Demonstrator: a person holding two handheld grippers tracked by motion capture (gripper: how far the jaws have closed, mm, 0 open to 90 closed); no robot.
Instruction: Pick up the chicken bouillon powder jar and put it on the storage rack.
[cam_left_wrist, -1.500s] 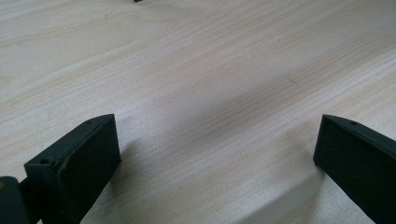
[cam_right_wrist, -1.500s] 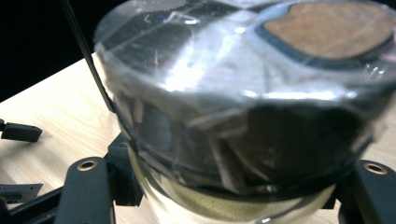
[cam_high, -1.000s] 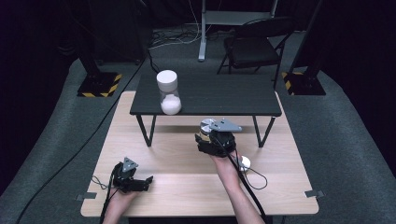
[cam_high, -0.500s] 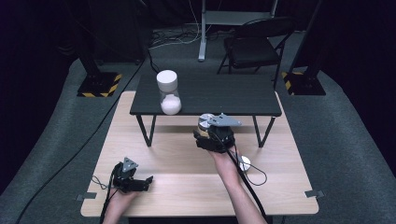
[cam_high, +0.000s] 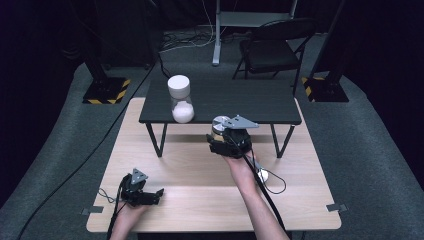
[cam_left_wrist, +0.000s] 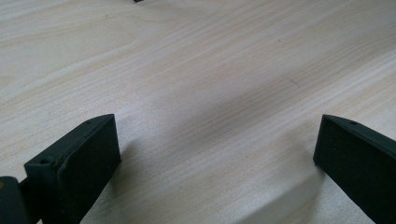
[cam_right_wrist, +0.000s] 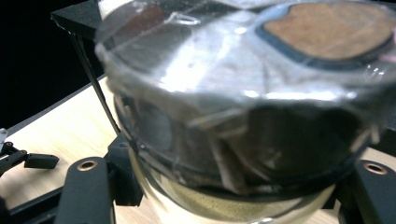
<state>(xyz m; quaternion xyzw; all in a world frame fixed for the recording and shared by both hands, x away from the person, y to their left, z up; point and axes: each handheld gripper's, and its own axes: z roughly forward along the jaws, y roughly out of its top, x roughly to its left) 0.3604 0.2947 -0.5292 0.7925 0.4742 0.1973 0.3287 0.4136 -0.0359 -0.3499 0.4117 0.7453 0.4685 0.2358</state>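
My right gripper (cam_high: 227, 142) is shut on a clear jar (cam_high: 219, 125) with a silvery, film-wrapped lid, held in the air just in front of the low black table (cam_high: 250, 102). Up close, the jar (cam_right_wrist: 233, 93) has sandy stuff at its bottom, with the right gripper (cam_right_wrist: 224, 191) clamping it from both sides. A second jar (cam_high: 180, 97), white-lidded and part full of white powder, stands on the black table's left side. My left gripper (cam_high: 150, 196) rests on the wooden table (cam_high: 200, 200) at the front left. The left gripper (cam_left_wrist: 215, 144) is open over bare wood.
A small white object (cam_high: 262, 175) lies on the wooden table beside my right forearm, with a cable looping by it. The black table's legs (cam_high: 157, 140) stand on the wooden top. A folding chair (cam_high: 277, 50) and stand bases are on the floor behind.
My right gripper has carried the jar a little farther away, towards the black table's front edge. The left gripper has stayed where it was.
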